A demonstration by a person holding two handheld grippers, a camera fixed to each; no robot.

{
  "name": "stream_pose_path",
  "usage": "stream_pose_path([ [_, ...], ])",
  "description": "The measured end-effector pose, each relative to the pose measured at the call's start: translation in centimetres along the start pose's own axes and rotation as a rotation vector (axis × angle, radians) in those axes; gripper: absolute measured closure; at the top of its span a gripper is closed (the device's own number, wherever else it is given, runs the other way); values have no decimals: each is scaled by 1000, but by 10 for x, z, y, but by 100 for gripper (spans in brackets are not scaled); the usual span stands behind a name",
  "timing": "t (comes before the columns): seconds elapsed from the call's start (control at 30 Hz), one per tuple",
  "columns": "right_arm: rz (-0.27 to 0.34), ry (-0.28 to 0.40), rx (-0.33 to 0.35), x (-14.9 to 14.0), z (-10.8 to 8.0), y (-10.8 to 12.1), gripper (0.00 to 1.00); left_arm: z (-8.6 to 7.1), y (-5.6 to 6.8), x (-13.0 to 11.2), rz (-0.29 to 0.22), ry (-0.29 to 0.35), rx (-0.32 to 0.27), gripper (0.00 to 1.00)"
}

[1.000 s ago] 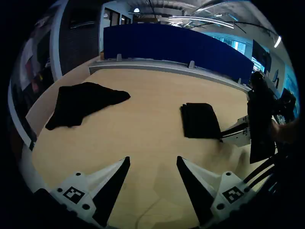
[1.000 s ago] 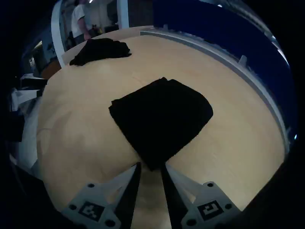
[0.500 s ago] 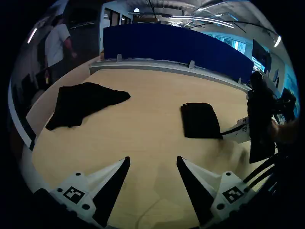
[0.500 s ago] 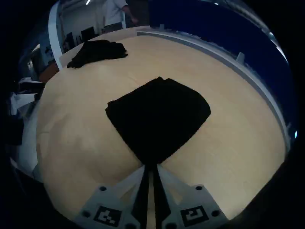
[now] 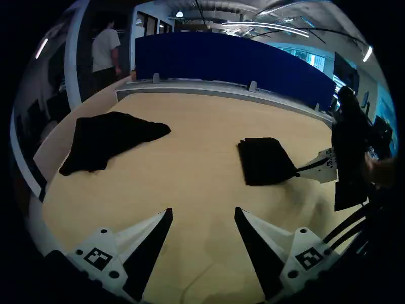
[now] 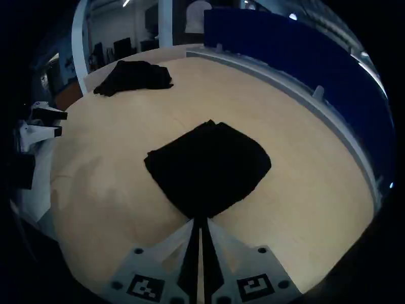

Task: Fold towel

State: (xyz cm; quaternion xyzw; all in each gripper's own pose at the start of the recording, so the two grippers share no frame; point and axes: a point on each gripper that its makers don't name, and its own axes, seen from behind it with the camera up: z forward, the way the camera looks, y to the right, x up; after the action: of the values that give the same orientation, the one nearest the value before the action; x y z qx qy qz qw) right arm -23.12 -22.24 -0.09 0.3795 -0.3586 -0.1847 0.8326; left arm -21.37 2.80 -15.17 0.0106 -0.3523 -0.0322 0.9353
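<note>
- Well, no writing is readable; just square black-and-white marker tags (image 5: 97,257) on the gripper fingers.
- Folded black towel (image 6: 207,169) lies mid-way across the light wooden table (image 6: 304,202), one corner pointing at the right gripper (image 6: 200,223), whose jaws are clamped on that corner.
- Left gripper (image 5: 202,223) hovers over the table's near edge, jaws spread, holding nothing.
- Crumpled black cloth (image 5: 109,137) sits by the far left corner.

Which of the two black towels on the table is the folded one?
The black towel pinched by the right gripper, a compact rectangle; the other towel lies rumpled near the far edge.
</note>
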Motion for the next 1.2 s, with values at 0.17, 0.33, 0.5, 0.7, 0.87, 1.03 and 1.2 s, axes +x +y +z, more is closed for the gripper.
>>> stream_pose_path([
  [0.17,-14,46,-22,28,-17,11,97,1,3,5,7,9,-8,9],
  [0.33,-21,91,-46,60,-36,23,97,0,5,14,19,20,-18,9],
  [0.5,-31,140,-63,91,-57,28,97,-3,6,24,30,35,-31,10],
  [0.7,-26,191,-88,121,-83,33,97,-6,6,34,44,50,-47,10],
  [0.87,-9,216,-114,133,-102,39,97,-6,7,39,52,57,-64,9],
  [1.03,8,222,-146,132,-117,48,97,-5,12,41,56,59,-86,10],
  [1.2,32,221,-185,122,-133,61,97,-1,18,46,68,62,-109,10],
])
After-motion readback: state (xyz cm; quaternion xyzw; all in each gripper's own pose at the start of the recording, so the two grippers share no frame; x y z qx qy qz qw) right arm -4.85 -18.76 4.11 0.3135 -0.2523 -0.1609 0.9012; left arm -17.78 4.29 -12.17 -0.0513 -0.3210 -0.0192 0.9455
